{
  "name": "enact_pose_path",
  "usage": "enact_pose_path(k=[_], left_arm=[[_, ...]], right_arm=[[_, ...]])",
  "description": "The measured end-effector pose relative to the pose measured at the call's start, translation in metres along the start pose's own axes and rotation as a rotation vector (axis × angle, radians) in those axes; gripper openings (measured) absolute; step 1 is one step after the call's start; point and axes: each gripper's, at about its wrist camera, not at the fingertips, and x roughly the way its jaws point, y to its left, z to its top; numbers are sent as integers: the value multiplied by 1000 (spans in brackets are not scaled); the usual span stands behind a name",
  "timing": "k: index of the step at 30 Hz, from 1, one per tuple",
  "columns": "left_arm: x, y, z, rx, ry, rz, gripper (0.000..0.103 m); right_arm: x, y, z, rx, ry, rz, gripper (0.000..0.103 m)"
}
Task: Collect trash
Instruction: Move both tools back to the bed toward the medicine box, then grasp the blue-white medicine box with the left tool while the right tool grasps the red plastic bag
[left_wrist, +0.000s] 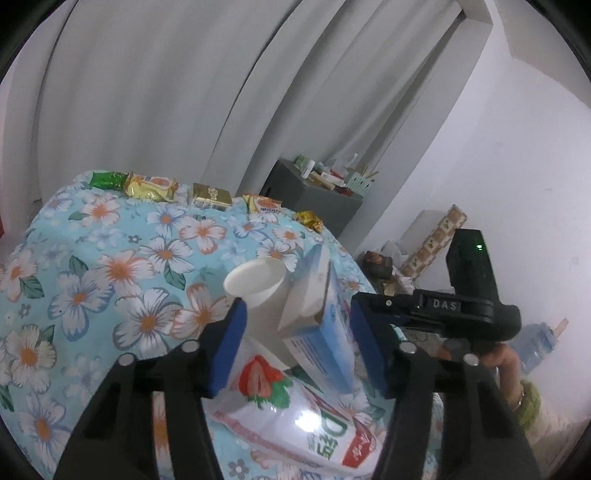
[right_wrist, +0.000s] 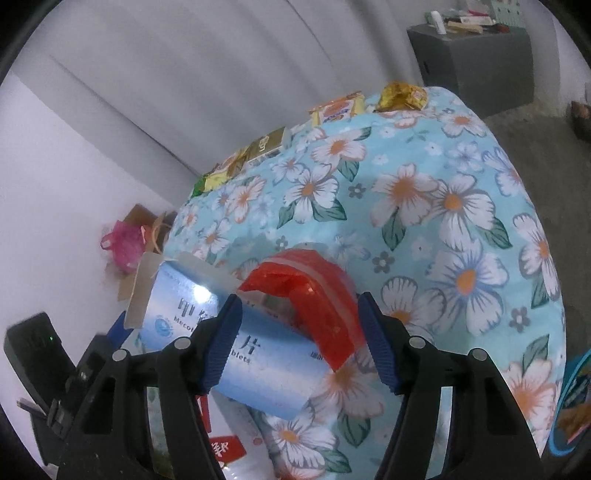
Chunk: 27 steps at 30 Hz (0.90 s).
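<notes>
A floral-clothed table (left_wrist: 92, 266) holds trash. In the left wrist view a white paper cup (left_wrist: 258, 291) and a light blue medicine box (left_wrist: 321, 332) with an open flap lie on a white strawberry-printed bag (left_wrist: 295, 410). My left gripper (left_wrist: 295, 339) is open, its blue pads on either side of cup and box. In the right wrist view my right gripper (right_wrist: 299, 336) is open around the same blue box (right_wrist: 258, 365) and the bag's red top strip (right_wrist: 317, 299). The right gripper also shows in the left wrist view (left_wrist: 436, 314), to the right.
Several foil snack wrappers (left_wrist: 151, 186) line the table's far edge, also in the right wrist view (right_wrist: 332, 107). A grey cabinet (left_wrist: 314, 192) with clutter stands behind by white curtains. A pink bag and cardboard (right_wrist: 125, 243) lie on the floor. A blue packet (right_wrist: 572, 398) sits at the right edge.
</notes>
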Motion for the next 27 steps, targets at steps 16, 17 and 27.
enact_pose_path(k=[16, 17, 27], left_arm=[[26, 3, 3, -40, 60, -1, 29], [26, 3, 4, -39, 61, -2, 29], [25, 0, 4, -34, 50, 1, 27]], right_arm=[[22, -21, 6, 35, 30, 3, 42], [22, -21, 6, 30, 29, 13, 40], [23, -15, 2, -23, 29, 13, 21]])
